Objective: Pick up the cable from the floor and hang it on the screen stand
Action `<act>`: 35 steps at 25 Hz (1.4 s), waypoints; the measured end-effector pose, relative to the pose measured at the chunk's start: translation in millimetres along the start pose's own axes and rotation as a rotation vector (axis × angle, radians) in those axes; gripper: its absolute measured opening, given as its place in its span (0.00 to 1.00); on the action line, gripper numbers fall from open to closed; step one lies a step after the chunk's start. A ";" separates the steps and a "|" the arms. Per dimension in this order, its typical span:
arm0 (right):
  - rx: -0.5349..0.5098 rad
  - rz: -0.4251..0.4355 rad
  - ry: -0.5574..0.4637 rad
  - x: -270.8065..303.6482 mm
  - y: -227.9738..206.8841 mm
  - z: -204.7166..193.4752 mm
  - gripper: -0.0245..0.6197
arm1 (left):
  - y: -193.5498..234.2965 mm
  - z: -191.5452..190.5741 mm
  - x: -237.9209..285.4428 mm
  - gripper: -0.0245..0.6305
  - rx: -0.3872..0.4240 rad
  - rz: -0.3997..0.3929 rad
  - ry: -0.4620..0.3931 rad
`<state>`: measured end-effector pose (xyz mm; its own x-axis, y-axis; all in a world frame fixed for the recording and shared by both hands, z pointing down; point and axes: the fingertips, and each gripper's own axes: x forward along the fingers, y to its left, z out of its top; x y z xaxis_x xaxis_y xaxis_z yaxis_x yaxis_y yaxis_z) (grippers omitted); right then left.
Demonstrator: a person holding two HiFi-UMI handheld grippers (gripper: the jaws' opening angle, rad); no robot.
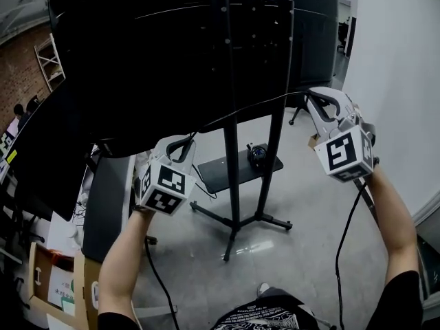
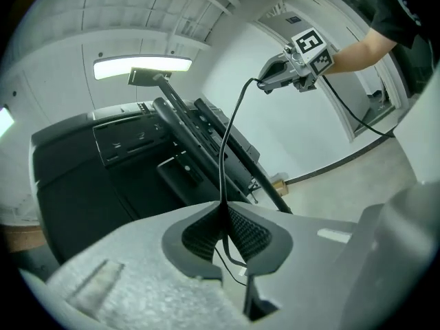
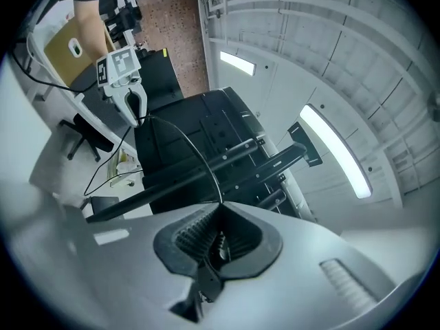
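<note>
Cable (image 1: 251, 108) spanning left gripper (image 1: 184, 143) and right gripper (image 1: 315, 100), both sets of jaws closed on it, held aloft before the screen stand (image 1: 229, 81). Likely failures: the thin cable slipping through a grip, or its trailing end snagging below.

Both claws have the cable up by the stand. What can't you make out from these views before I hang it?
- Ends of the cable: they run out of sight behind the left claw and right claw in every view.
- Hanging spot on the stand: head view, black against the black screens.
- Dark thing on the stand's shelf: head view, too small and dark.
</note>
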<state>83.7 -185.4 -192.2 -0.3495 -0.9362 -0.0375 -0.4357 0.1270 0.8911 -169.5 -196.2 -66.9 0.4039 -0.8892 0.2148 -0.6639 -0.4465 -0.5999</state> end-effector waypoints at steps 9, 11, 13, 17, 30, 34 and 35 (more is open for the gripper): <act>-0.032 -0.099 -0.068 28.2 -71.3 12.8 0.07 | 82.6 80.1 2.6 0.07 0.097 0.105 0.003; -0.045 -0.114 -0.082 35.9 -86.4 10.1 0.07 | 98.1 96.3 7.9 0.07 0.119 0.123 0.017; -0.066 -0.133 -0.111 44.9 -103.8 12.7 0.07 | 114.5 114.2 13.5 0.07 0.124 0.144 0.026; -0.055 -0.162 -0.136 71.3 -134.7 3.9 0.07 | 141.5 145.3 30.7 0.07 0.130 0.173 0.041; -0.074 -0.160 -0.189 166.8 -205.8 -15.8 0.07 | 215.8 201.3 91.3 0.07 0.132 0.234 0.206; -0.071 -0.156 -0.213 188.5 -226.1 -13.8 0.07 | 229.5 211.6 101.0 0.08 0.110 0.231 0.293; -0.066 -0.154 -0.218 194.0 -230.2 -14.3 0.07 | 232.4 213.8 102.7 0.08 0.106 0.231 0.313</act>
<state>128.1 -400.9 -398.1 -0.4570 -0.8492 -0.2646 -0.4451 -0.0392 0.8946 -147.7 -369.9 -349.0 0.0295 -0.9595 0.2801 -0.6397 -0.2334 -0.7323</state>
